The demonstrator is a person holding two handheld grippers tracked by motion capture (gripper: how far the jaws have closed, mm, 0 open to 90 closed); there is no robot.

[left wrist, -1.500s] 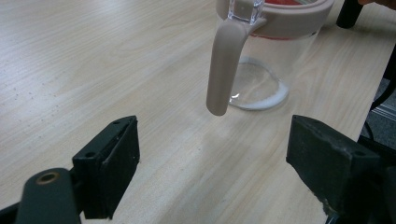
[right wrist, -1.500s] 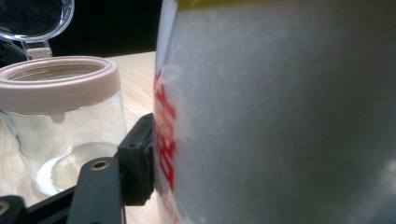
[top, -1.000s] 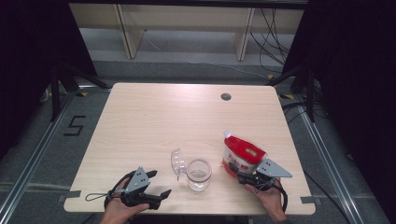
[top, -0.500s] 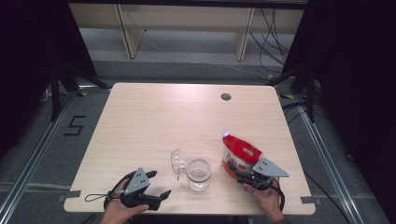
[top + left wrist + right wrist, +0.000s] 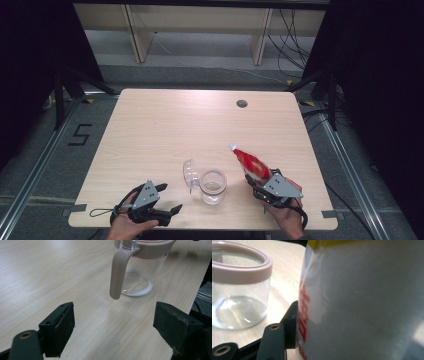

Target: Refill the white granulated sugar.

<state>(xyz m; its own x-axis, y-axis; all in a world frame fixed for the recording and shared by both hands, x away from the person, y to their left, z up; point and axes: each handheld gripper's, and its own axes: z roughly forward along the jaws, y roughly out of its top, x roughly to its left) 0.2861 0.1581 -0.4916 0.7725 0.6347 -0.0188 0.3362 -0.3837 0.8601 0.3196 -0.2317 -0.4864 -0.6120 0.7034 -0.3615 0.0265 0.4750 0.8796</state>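
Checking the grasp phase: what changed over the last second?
The right gripper has been closing its jaws on the red and white bag, which sits between them, and has lifted it, tipping its top toward the glass jar. The left gripper, open, the jar and its flipped-back lid stayed put.

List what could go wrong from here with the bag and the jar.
1. The right gripper holds the red-and-white bag low, tilted toward the jar; it may slip or spill onto the table.
2. The jar's hinged lid stands open beside the rim and could be knocked.
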